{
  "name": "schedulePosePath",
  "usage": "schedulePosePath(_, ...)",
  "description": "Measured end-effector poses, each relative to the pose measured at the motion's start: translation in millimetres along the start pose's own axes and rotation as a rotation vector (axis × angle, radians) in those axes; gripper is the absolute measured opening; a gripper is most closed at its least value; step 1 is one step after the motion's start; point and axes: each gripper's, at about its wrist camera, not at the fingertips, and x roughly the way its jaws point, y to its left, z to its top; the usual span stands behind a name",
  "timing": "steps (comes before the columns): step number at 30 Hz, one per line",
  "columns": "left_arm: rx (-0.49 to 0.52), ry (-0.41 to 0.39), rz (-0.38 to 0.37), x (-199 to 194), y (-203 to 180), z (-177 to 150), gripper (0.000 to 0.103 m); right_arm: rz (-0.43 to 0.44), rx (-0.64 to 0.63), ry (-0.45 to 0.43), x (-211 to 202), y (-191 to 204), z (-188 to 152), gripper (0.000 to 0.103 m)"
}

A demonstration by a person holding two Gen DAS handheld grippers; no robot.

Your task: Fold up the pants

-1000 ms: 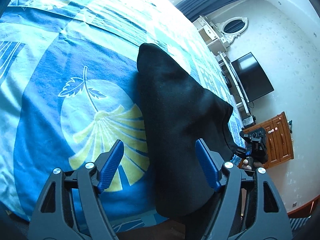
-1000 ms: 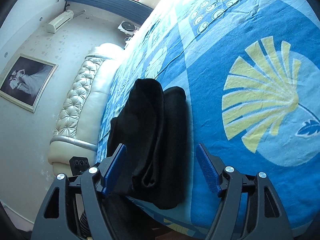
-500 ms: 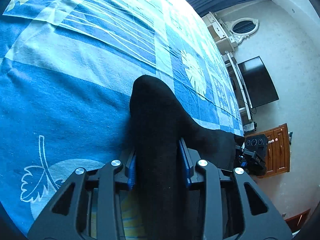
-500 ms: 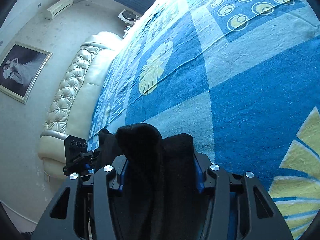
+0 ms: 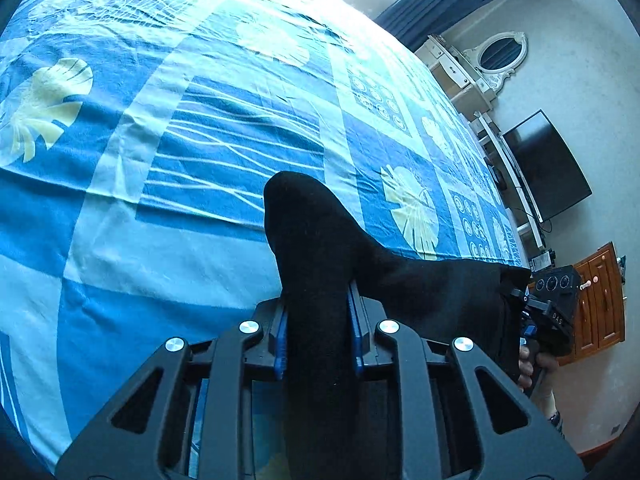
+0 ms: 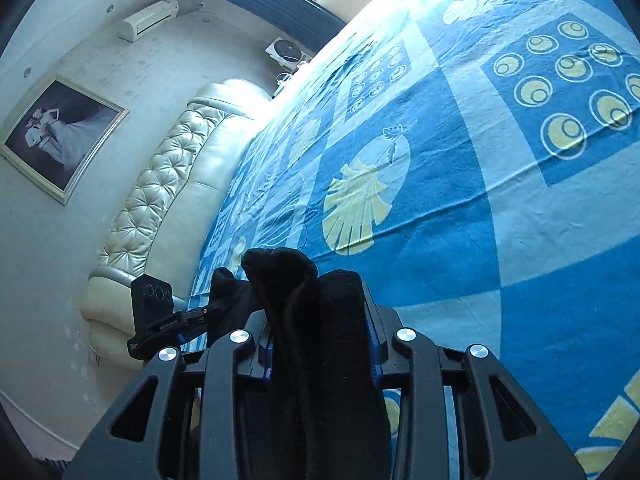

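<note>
Pants (image 5: 320,240) on the bed (image 5: 180,160)
Left gripper (image 5: 319,334) and right gripper (image 6: 320,344) each have cloth between their closing jaws; headboard (image 6: 160,208) left, TV (image 5: 548,164) right.

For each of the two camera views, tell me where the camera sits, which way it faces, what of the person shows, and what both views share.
Left wrist: sits on the left hand-held gripper, faces down its fingers across the bed toward a TV; the person's hand shows.
Right wrist: sits on the right hand-held gripper, faces the headboard; no body visible.
Shared: the black pants, pinched by both closing grippers, and each view shows the other gripper.
</note>
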Motion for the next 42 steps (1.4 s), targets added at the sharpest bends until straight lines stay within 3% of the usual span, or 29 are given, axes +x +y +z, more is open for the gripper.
schedulePosePath(6, 0.030, -0.029, 0.096, 11, 18, 45, 0.022, 0.005, 0.016, 0.000, 48, -6, 34, 0.033)
schedulePosePath(9, 0.077, -0.015, 0.150, 25, 19, 45, 0.023, -0.026, 0.090, 0.028, 64, -37, 32, 0.033)
schedulePosePath(12, 0.124, -0.044, 0.157, 26, 18, 38, 0.024, 0.040, 0.100, 0.006, 63, -51, 26, 0.032)
schedulePosePath(34, 0.057, -0.143, 0.014, 31, 46, 23, 0.033, 0.106, 0.055, -0.038, 60, -54, 21, 0.031)
schedulePosePath(42, 0.102, -0.180, 0.034, 32, 41, 17, 0.035, 0.142, 0.050, -0.051, 57, -59, 20, 0.031)
